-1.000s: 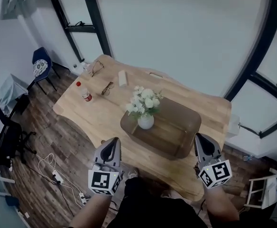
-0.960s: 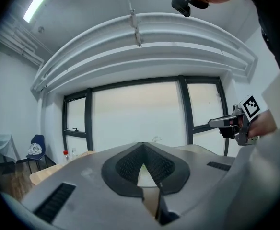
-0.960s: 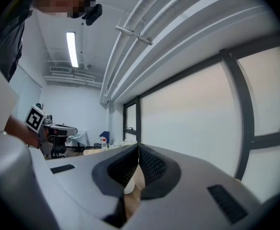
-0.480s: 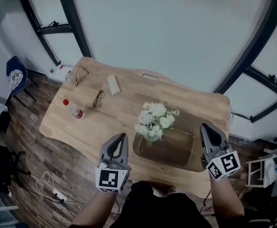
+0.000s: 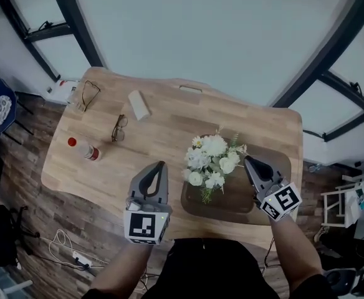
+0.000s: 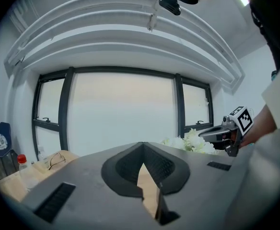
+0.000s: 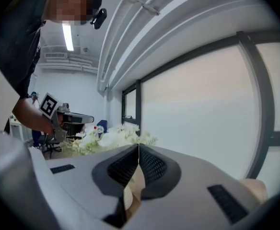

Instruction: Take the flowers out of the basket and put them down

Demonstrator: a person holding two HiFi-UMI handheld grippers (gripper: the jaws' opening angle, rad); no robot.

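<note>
With my left tool and my right tool both clenched on nothing, the white flowers stand upright in the basket on the tabletop between them, nearer the right one.

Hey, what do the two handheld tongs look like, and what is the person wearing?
Both the left tongs and right tongs are grey and tapered, with dark ribbed pads inside. Each carries a white cube printed with black square markers. The person wears a dark top.
</note>
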